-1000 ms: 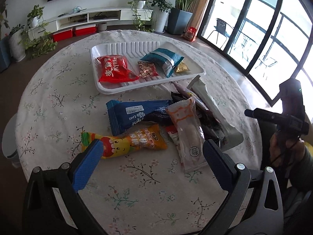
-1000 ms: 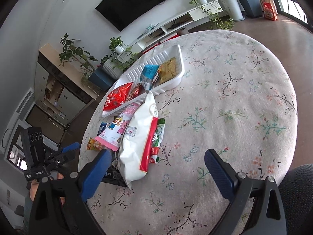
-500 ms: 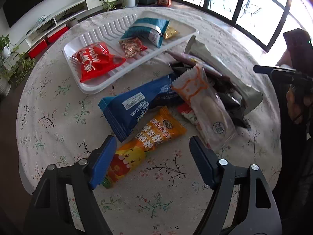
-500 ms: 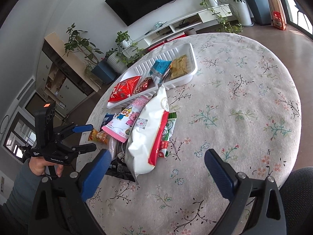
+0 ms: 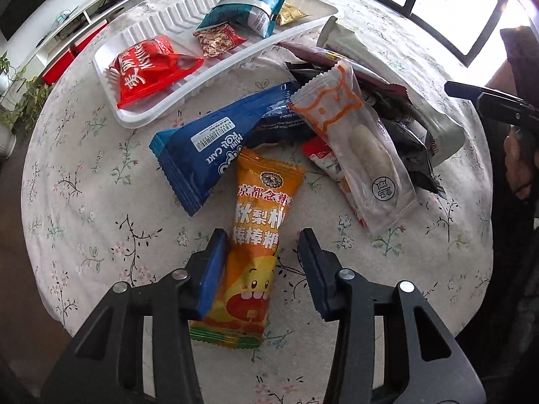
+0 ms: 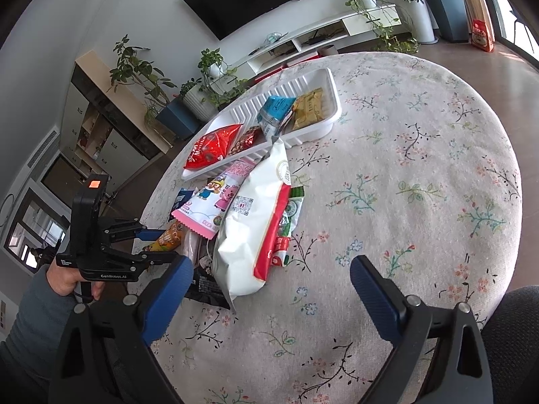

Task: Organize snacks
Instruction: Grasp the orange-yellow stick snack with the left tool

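orange snack packet looks light, crinkly, slippery; left hand-held gripper has just been closing astride its middle, seemingly not pinching.

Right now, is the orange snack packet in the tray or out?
Out: the orange snack packet lies on the tablecloth, outside the white tray.
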{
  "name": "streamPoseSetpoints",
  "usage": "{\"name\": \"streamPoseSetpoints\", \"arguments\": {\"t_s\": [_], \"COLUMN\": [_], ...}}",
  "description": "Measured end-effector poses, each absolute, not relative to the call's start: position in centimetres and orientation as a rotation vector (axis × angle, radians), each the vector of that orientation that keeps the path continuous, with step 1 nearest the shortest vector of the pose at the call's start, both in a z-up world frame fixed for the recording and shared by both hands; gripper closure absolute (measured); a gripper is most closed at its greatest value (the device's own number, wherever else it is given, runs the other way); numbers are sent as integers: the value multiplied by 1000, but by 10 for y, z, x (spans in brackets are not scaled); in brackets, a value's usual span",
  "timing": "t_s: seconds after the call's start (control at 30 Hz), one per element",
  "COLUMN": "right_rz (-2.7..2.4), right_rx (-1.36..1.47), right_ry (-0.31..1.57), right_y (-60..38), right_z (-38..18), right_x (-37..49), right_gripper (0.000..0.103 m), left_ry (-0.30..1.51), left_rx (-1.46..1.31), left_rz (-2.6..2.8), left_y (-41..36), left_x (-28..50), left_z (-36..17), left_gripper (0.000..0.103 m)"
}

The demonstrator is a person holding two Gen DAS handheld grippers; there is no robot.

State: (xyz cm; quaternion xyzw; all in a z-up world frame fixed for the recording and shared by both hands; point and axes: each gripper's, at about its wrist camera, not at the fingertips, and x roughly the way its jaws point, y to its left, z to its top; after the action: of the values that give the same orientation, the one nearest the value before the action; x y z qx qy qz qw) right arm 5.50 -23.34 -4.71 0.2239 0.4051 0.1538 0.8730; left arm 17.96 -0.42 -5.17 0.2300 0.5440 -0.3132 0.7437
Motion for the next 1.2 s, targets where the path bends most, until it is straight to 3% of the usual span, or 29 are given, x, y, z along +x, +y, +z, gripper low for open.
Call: {"name": "streamPoseSetpoints", "arguments": {"t_s": [0.33,0.4,0.57,0.83,1.2], "right_rz": [331,331,334,349,327], "right_rx": [423,422,428,353,344], "right_ry": [849,846,845,832,871], "right_y": [-225,-225,-226,-216,-212], "right_z": [-45,-44,-44,-33,-24], "right_x": [54,54,52,49,69], "right_gripper": [10,10,10,15,26], "left_ry": [1249,1254,1255,1240,1156], "left_rx": [481,482,517,449,142], "left_rz": [-587,-614,-616,-623,-634], "left_y": [-10,-12,-20,-13,13], "left_x": [193,184,178,165,151], "left_z": [-56,-53,-51,-46,-28], "left_gripper": [61,77,86,87,87]}}
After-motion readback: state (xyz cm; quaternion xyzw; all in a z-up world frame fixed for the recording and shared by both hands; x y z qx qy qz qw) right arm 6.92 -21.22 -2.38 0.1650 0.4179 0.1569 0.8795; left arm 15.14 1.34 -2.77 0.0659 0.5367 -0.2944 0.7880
